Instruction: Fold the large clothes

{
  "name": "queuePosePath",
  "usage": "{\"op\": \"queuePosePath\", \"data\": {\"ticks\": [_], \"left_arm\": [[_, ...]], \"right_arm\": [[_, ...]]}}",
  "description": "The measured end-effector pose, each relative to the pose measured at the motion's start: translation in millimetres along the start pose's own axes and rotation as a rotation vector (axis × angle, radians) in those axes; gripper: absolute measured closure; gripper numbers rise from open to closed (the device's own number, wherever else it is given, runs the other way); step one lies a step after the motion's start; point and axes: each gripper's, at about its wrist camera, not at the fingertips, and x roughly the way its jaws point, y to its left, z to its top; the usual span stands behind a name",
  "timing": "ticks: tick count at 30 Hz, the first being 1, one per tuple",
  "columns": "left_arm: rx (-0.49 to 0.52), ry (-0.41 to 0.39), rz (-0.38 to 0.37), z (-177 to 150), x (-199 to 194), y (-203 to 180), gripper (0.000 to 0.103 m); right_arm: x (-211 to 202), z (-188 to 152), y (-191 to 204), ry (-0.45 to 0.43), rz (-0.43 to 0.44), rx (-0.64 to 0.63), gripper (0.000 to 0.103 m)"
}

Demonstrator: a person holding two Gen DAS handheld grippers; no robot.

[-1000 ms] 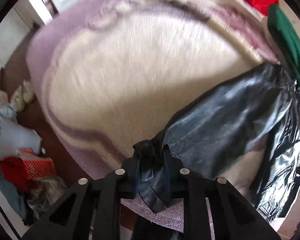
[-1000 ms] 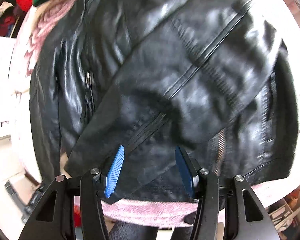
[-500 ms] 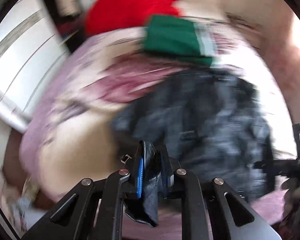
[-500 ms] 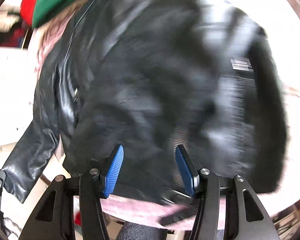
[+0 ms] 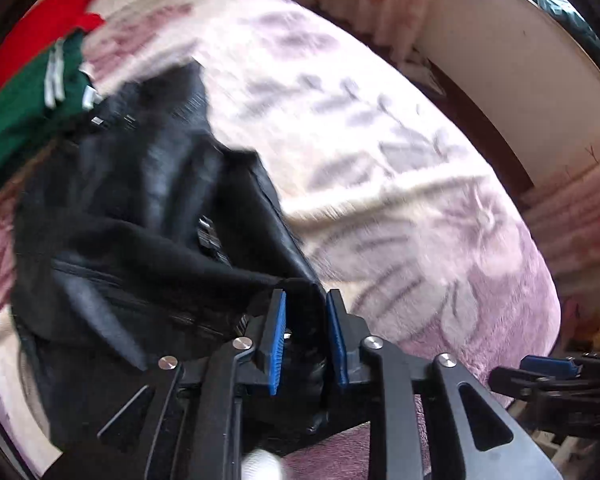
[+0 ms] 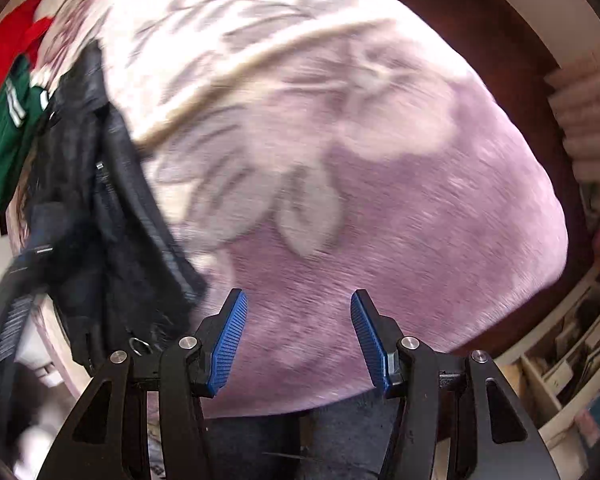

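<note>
Your left gripper [image 5: 305,332] stays clamped on a bunch of the black leather jacket [image 5: 140,216], its blue pads nearly together with the dark material pinched between them. A second ago that sleeve end trailed out to the left over open blanket; now you have swung it across, so the bulk of the jacket lies ahead and to the left of the left gripper, heaped on itself. That reads as the sleeve fold laid over the body, though the blur hides how flat it sits.

Your right gripper [image 6: 296,336] has its pads wide apart and grips nothing. It hovered over the jacket's front before; now only the purple flowered blanket [image 6: 380,160] lies ahead of it, and the jacket [image 6: 100,220] sits off to its left, partly hanging over the bed edge.

The green garment [image 5: 24,108] and the red garment [image 5: 32,28] lie beyond the jacket, to the far left. Judging from this, you release the sleeve next and bring the right gripper back for the other side.
</note>
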Motion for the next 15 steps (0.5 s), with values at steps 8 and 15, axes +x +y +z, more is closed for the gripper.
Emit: {"op": "queuePosePath", "data": {"ticks": [8,15], "left_arm": [[-0.246,0.033,-0.12,-13.4,-47.9,72.2,0.02],[-0.517,0.071,0.269,-50.1,-45.8,259.8,0.02]], "right_arm": [[-42.2,-17.7,-46.0,0.036,0.138,-0.05,0.046],[-63.4,-0.1,-16.7,0.016,0.237,-0.124,0.046]]}}
